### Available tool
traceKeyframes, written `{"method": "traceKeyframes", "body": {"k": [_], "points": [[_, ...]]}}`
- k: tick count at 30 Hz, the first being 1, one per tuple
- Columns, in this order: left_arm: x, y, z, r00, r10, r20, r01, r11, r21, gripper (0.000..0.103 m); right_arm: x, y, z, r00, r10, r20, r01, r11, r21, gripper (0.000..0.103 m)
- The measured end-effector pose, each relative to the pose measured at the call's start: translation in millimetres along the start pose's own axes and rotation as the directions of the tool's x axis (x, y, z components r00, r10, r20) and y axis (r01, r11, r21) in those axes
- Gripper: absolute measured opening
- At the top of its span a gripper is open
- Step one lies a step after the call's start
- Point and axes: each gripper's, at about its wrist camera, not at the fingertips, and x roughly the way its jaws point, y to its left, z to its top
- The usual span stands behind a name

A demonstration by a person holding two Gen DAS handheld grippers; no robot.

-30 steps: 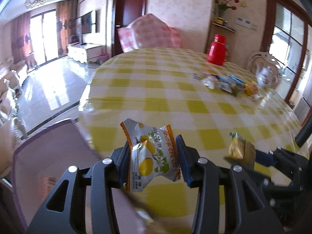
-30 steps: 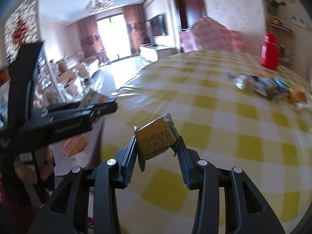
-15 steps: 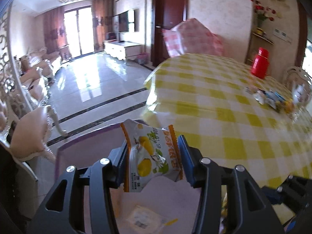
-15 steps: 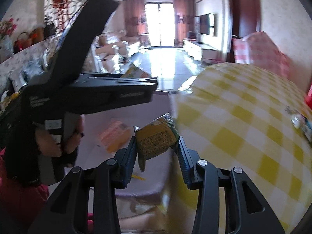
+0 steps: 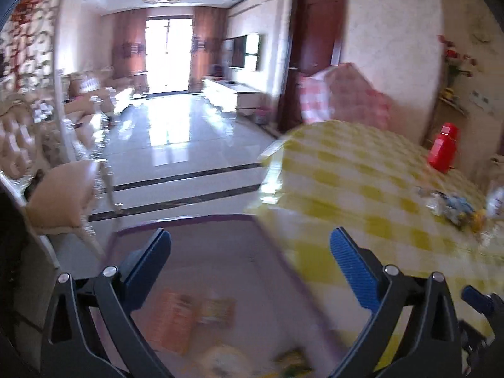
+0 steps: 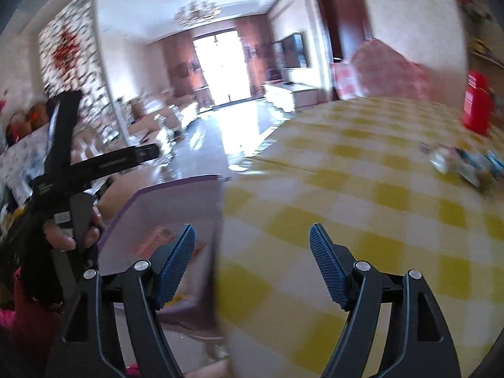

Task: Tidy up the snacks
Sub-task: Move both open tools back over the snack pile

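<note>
Left wrist view: the left gripper (image 5: 250, 264) hangs released over the purple bin (image 5: 195, 220) — blurred snack packets (image 5: 189, 315) lie inside, just beside the worktop (image 5: 362, 182) edge.

Right wrist view: the right gripper (image 6: 252, 263) hangs spread and empty, straddling bin wall and worktop — more snacks (image 6: 466, 163) wait well apart across open cloth.

Snack packets (image 5: 201, 315) in purple bin (image 5: 195, 220) blurred, unreadable; far snack pile (image 6: 466, 163) smeared

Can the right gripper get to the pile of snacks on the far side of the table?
Probably yes. The right gripper is open and empty, and only bare checked table lies between it and the pile of snacks. The red flask stands beyond the pile, out of the way.
</note>
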Motion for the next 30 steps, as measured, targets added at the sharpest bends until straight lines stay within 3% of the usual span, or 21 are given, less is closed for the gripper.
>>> {"method": "traceKeyframes", "body": {"k": [1,2,4,5,7,9,11,15,19,23,26,30], "points": [[1,-11,-2,0.999,-0.034,-0.008,0.034,0.999,0.013,0.101,-6,-14,-4,1.000,-0.026,0.001,0.026,0.999,0.027,0.073],[3,-37,-5,0.993,-0.114,-0.033,0.115,0.993,0.041,0.101,-15,-31,-9,0.998,-0.055,0.007,0.055,0.996,0.065,0.073],[6,-74,-11,0.976,-0.204,-0.074,0.209,0.975,0.077,0.101,-28,-57,-17,0.995,-0.102,0.014,0.100,0.988,0.120,0.073],[9,-96,-14,0.963,-0.251,-0.098,0.260,0.961,0.096,0.101,-34,-70,-20,0.991,-0.132,0.015,0.129,0.981,0.147,0.073],[18,-146,-21,0.921,-0.357,-0.159,0.378,0.917,0.130,0.101,-47,-102,-27,0.977,-0.211,-0.002,0.207,0.955,0.210,0.074],[34,-195,-26,0.883,-0.415,-0.219,0.450,0.881,0.147,0.101,-59,-135,-36,0.960,-0.277,-0.036,0.276,0.920,0.280,0.074],[54,-231,-29,0.859,-0.438,-0.265,0.481,0.867,0.128,0.101,-70,-163,-45,0.948,-0.314,-0.050,0.312,0.888,0.337,0.075],[106,-303,-27,0.837,-0.441,-0.323,0.464,0.886,-0.008,0.101,-96,-221,-56,0.921,-0.384,-0.070,0.372,0.806,0.460,0.076],[146,-351,-22,0.837,-0.428,-0.340,0.429,0.900,-0.077,0.101,-106,-267,-52,0.890,-0.448,-0.089,0.427,0.748,0.508,0.079],[171,-384,-13,0.863,-0.425,-0.274,0.400,0.905,-0.143,0.101,-99,-330,-41,0.863,-0.484,-0.142,0.462,0.645,0.608,0.080],[182,-393,-5,0.874,-0.443,-0.201,0.407,0.892,-0.197,0.101,-88,-369,-29,0.851,-0.500,-0.160,0.469,0.587,0.660,0.080],[193,-393,0,0.876,-0.453,-0.165,0.423,0.886,-0.188,0.101,-60,-402,-7,0.841,-0.513,-0.172,0.484,0.570,0.663,0.080]]}}
